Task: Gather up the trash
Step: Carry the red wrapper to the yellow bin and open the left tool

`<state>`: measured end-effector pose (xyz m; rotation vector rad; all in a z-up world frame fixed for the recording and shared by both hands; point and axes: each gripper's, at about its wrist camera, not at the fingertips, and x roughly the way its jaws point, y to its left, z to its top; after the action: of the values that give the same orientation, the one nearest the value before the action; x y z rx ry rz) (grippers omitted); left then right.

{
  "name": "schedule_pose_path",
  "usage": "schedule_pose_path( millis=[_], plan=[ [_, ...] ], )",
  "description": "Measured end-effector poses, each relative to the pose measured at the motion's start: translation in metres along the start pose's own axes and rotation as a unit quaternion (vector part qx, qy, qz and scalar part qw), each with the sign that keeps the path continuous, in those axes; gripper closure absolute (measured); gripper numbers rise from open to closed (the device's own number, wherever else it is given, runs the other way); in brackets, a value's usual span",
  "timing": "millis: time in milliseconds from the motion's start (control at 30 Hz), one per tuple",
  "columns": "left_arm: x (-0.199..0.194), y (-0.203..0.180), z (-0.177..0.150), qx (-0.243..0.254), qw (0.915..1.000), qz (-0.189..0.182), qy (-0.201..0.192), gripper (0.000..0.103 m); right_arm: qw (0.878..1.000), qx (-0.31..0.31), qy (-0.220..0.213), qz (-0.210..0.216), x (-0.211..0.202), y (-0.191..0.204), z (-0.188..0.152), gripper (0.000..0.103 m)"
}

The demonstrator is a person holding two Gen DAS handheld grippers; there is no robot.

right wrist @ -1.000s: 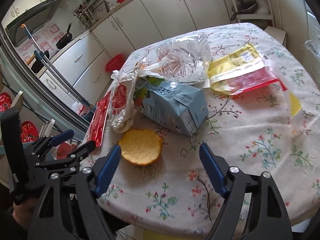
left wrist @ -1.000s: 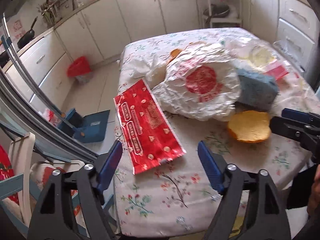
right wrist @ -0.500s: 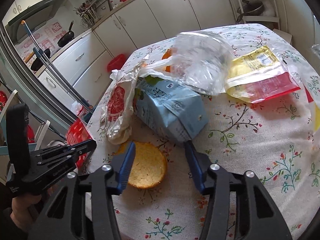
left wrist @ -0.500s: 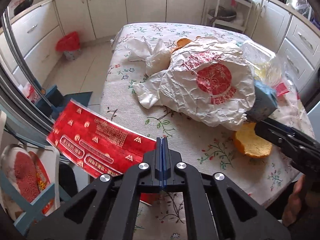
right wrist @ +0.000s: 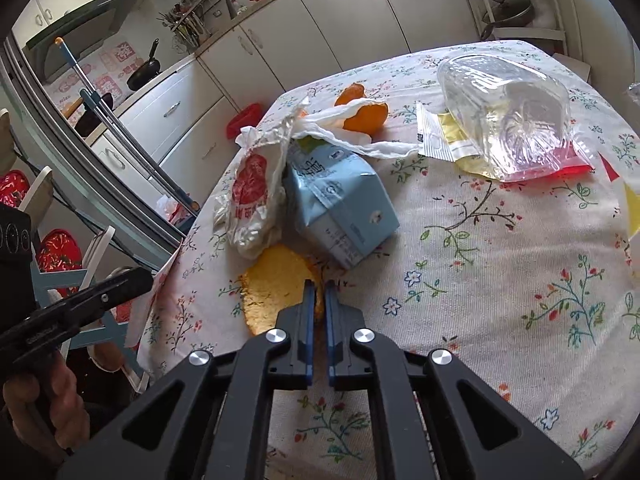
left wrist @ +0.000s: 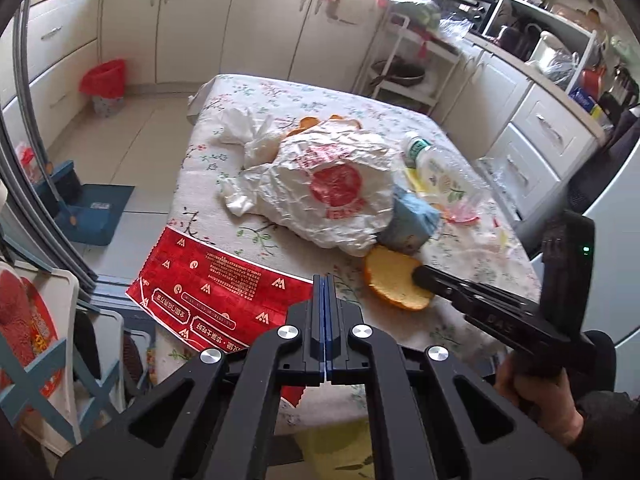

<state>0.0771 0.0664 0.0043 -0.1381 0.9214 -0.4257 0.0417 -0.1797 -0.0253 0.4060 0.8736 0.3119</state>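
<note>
left gripper [left wrist: 325,292] clamped on red wrapper [left wrist: 212,292], wrapper trailing left off table edge. right gripper [right wrist: 319,300] pinching near rim of orange peel [right wrist: 276,288], peel dead ahead.

A home kitchen: white cabinets [left wrist: 192,20], hanging frying pan [right wrist: 145,69], floral-clothed table [right wrist: 500,240]

Red wrapper [left wrist: 216,292], pale-blue carton [right wrist: 340,204], yellow-orange peel [right wrist: 276,288] — on a white floral tablecloth [right wrist: 500,280].

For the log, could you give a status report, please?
Left gripper shut on red wrapper. Right gripper shut on yellow peel. Blue carton just beyond.
</note>
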Motion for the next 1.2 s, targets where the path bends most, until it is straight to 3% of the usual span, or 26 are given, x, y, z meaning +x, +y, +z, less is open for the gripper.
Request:
schedule_pose_path(
  millis=[233, 600, 933, 1200],
  plan=[
    [-0.032, -0.016, 0.0, -0.002, 0.9972, -0.064, -0.039, 0.103, 1.0, 0.003, -0.011, 0.002, -0.015, 0.003, -0.003, 0.098],
    [-0.079, -0.052, -0.028, -0.003, 0.9918, -0.111, -0.064, 0.103, 0.999, -0.005, -0.036, 0.004, -0.071, 0.014, -0.02, 0.098],
    [-0.11, -0.096, -0.068, 0.013, 0.9883, -0.14, -0.058, 0.103, 0.998, -0.037, -0.04, -0.015, -0.124, 0.022, -0.066, 0.098],
    [-0.103, -0.122, -0.109, 0.013, 0.9866, -0.161, -0.023, 0.103, 0.998, -0.052, -0.002, -0.039, -0.131, 0.018, -0.105, 0.098]
  ],
)
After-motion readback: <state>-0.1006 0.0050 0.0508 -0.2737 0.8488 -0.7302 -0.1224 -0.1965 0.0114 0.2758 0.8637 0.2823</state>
